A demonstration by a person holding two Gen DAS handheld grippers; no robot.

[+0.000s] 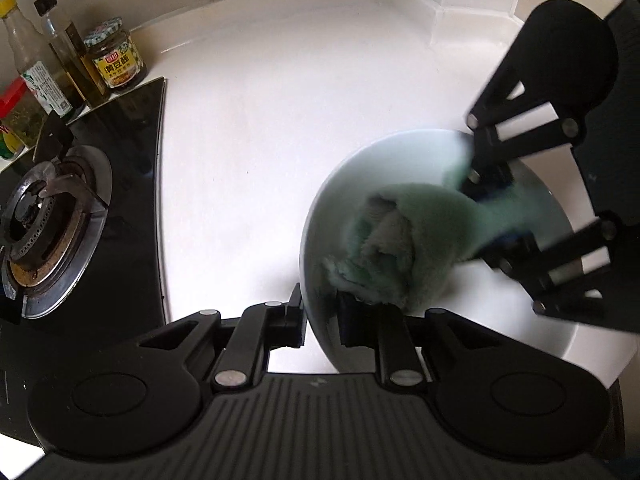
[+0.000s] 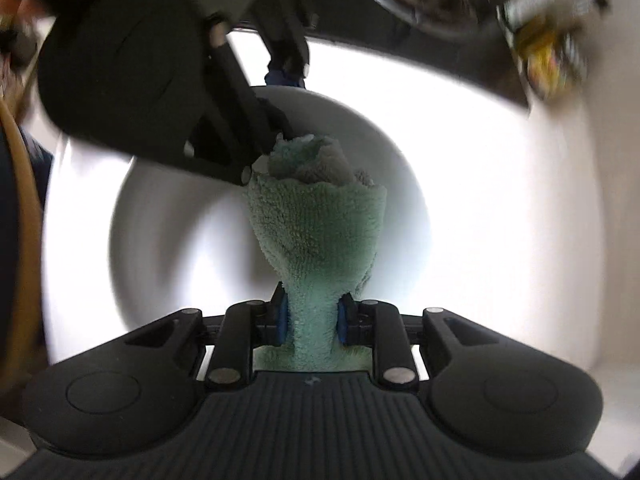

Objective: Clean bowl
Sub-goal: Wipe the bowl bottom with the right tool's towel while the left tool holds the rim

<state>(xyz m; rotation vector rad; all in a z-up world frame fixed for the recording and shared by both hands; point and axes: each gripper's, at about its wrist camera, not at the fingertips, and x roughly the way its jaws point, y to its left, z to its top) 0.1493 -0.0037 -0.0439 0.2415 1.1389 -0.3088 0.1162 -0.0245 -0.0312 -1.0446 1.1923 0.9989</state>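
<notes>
The right gripper (image 2: 310, 322), clamped on a bunched green cloth (image 2: 316, 216), should press it around the inside of the white bowl (image 1: 344, 184), which the left gripper (image 1: 322, 320) pinches by its rim on the counter (image 1: 260, 120).

Left gripper (image 1: 320, 320) clamped across the white bowl's (image 1: 320, 216) rim, one finger inside, one outside. Right gripper (image 2: 312, 320) closed on the bunched green cloth (image 2: 316, 224), reaching in from the right, cloth pressed into the bowl.
</notes>
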